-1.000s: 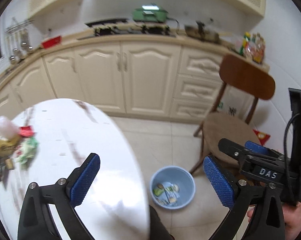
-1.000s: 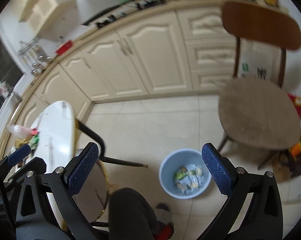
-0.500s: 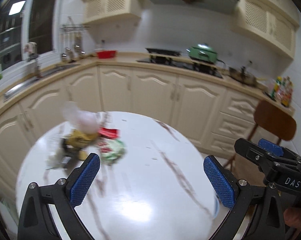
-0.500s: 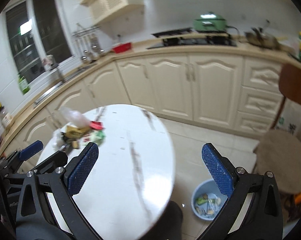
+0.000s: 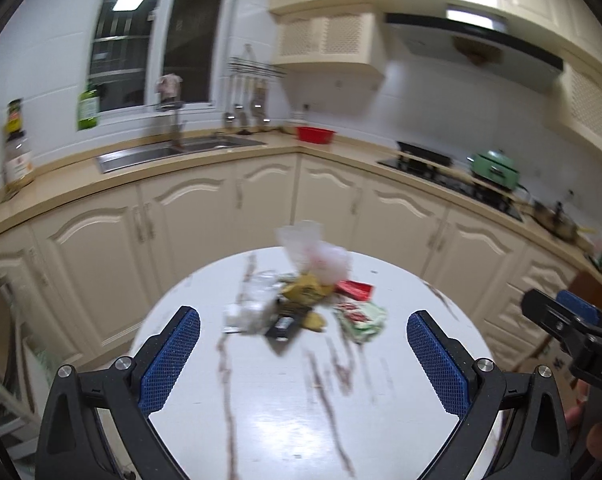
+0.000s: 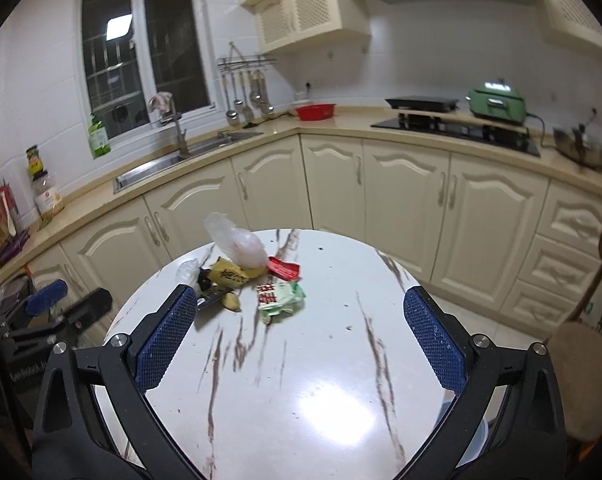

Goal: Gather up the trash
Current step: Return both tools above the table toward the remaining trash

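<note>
A heap of trash lies on the far part of the round white marble table (image 6: 301, 380): a clear plastic bag (image 6: 237, 245), a yellow wrapper (image 6: 230, 273), a red packet (image 6: 284, 268), a green-and-white wrapper (image 6: 280, 299) and a black piece (image 5: 282, 327). In the left wrist view the same heap shows blurred, with its yellow wrapper (image 5: 307, 289) and green-and-white wrapper (image 5: 361, 318). My left gripper (image 5: 303, 356) is open above the table, short of the heap. My right gripper (image 6: 299, 340) is open too, nothing between its fingers. The blue bin is hidden, apart from a sliver at the table's right edge.
Cream cabinets and a counter (image 6: 341, 120) curve behind the table, with a sink (image 6: 181, 160), a red bowl (image 6: 316, 111), a stove (image 6: 453, 128) and a green cooker (image 6: 497, 101). A wooden chair (image 6: 581, 376) stands at the right.
Both views swung up and left from the floor bin to the table. The trash heap now sits ahead of both grippers. Both grippers stay open.
</note>
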A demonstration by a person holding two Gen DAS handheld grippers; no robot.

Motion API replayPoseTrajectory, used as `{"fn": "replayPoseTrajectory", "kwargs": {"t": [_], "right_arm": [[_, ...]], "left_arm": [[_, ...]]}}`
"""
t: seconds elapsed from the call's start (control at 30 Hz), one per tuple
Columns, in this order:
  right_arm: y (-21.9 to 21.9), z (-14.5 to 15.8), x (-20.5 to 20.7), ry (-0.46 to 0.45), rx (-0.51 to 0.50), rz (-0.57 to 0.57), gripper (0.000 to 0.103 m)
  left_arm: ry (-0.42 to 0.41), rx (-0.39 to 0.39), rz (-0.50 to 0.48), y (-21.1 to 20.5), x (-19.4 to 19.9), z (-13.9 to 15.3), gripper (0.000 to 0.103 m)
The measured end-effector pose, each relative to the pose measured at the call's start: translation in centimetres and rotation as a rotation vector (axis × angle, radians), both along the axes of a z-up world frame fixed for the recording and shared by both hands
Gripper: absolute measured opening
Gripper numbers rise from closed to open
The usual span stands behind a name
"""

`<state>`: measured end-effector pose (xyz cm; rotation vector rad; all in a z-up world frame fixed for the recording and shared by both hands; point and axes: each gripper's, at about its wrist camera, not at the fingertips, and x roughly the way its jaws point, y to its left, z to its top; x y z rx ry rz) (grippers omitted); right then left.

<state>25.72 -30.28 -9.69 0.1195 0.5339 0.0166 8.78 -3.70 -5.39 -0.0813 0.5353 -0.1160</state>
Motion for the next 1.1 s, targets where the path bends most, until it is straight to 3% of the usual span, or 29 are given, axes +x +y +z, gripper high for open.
{"fn": "replayPoseTrajectory", "kwargs": {"t": [0.17,0.4,0.67,1.1], "right_arm": [[2.2,-0.4,0.7,0.014,-0.024,0.051,0.103],[3.4,-2.0,2.9,0.067,-0.038,0.084,0.103],[3.1,-4.7,6.2,0.151,-0.059,0.098,0.103],[1.9,-13.1,14.8,0.350,-0.040,0.093,0.103]], "left_arm": [[0.022,-0.011,0.055,1.4,-1.2,-0.5,0.102],[0.069,-0.006,0.063,0.1,0.1,-1.2,0.102],[0.161,-0.020,0.036,-1.0,6.0,-2.1,0.102],[0.278,0.004,0.028,-1.6,15.8,-5.7,0.102]]}}
